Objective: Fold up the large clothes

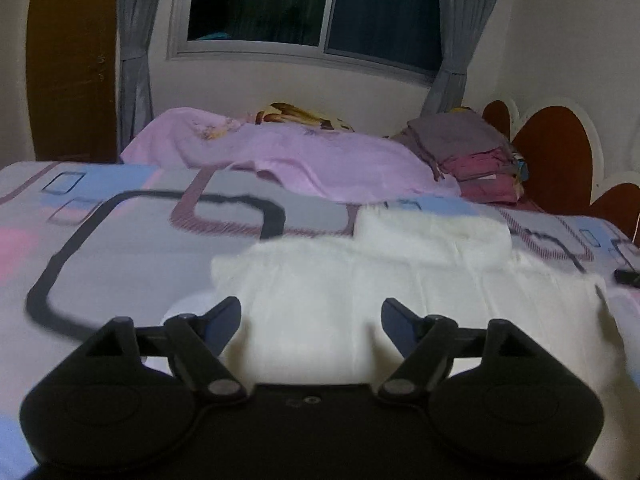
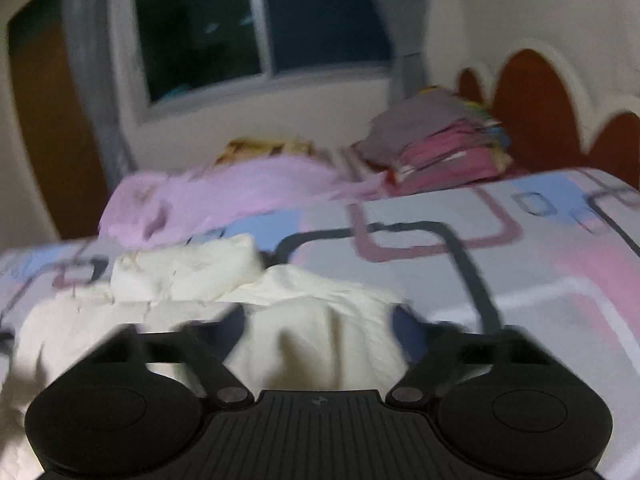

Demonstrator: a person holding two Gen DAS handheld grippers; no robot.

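Note:
A large white garment [image 1: 360,280] lies spread on the patterned bed sheet [image 1: 140,248], with a folded-over part [image 1: 432,232] at its far end. My left gripper [image 1: 310,316] hovers low over the garment's near portion, open, its jaws wide apart and nothing pinched between them. In the blurred right wrist view the same white garment [image 2: 312,304] rises in a rumpled ridge between the fingers of my right gripper [image 2: 320,324]. Those jaws stand apart and the pads do not visibly press the cloth. The folded part [image 2: 184,268] lies to the far left there.
A pink sheet [image 1: 300,156] lies crumpled across the far side of the bed. A stack of folded clothes [image 1: 472,152] sits beside the brown scalloped headboard [image 1: 556,160]. A small dark object [image 1: 626,276] lies at the right edge. A window with grey curtains is behind.

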